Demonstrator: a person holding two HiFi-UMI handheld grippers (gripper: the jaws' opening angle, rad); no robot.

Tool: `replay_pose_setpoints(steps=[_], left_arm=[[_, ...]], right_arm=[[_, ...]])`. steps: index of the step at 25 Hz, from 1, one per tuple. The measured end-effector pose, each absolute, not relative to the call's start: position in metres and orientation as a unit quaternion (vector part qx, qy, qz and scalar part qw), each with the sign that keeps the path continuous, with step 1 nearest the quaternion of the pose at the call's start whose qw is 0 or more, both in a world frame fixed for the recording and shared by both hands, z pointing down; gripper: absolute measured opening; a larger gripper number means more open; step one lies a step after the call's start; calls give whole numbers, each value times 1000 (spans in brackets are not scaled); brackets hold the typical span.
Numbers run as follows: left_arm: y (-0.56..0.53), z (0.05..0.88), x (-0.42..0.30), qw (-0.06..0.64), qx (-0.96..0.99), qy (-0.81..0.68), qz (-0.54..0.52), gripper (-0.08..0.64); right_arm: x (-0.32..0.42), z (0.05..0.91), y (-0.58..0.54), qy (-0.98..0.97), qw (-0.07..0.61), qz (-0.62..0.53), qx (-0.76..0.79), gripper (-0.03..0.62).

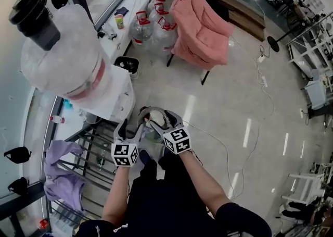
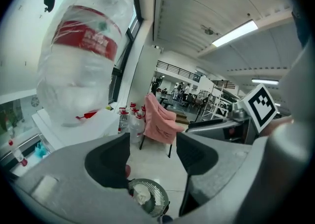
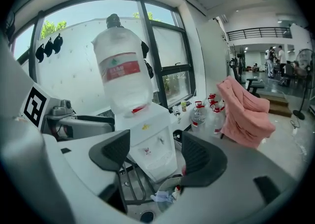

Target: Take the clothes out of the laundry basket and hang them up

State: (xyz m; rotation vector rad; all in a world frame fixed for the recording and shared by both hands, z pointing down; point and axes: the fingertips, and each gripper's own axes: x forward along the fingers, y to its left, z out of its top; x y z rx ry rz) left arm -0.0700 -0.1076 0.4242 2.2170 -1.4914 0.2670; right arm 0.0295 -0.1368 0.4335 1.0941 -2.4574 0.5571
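Both grippers are hovering side by side just above the basket [image 1: 153, 109], which is sitting on the floor at the person's feet, right next to the rack [image 1: 91, 147] and the dispenser [image 1: 112, 98]. The left gripper [image 2: 152, 156] is standing wide open with nothing in it, and the right gripper [image 3: 155, 156] is gaping just the same, empty too. The clothes [image 2: 140, 196] are lying bunched up at the bottom of the basket, so I'd say nothing's being picked yet.

Stuff I'm worrying about: the two grippers are crowding each other, so if both dive in at once they could knock together or end up tugging the same piece. A jaw could also be catching the rim or the mesh wall instead of cloth and tipping the whole thing. And there's a shirt [image 1: 58, 171] already hanging on the rack, so a sloppy swing over there could be dragging it off.
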Motion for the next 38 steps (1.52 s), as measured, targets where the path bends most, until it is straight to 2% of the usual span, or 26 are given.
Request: replay_pose_setpoints(steps=[10, 18, 33, 38], left_arm=[[-147, 468, -50, 233, 793, -547, 134, 285], [-182, 564, -35, 262, 769, -558, 170, 285], [-138, 835, -11, 398, 715, -504, 276, 287], [-113, 894, 1, 437, 689, -501, 288, 287]], right_arm=[[33, 486, -174, -889, 216, 200, 350, 328], [37, 582, -206, -892, 244, 216, 313, 328], [67, 865, -176, -836, 372, 302, 270, 328], [83, 957, -166, -807, 415, 329, 260, 328]])
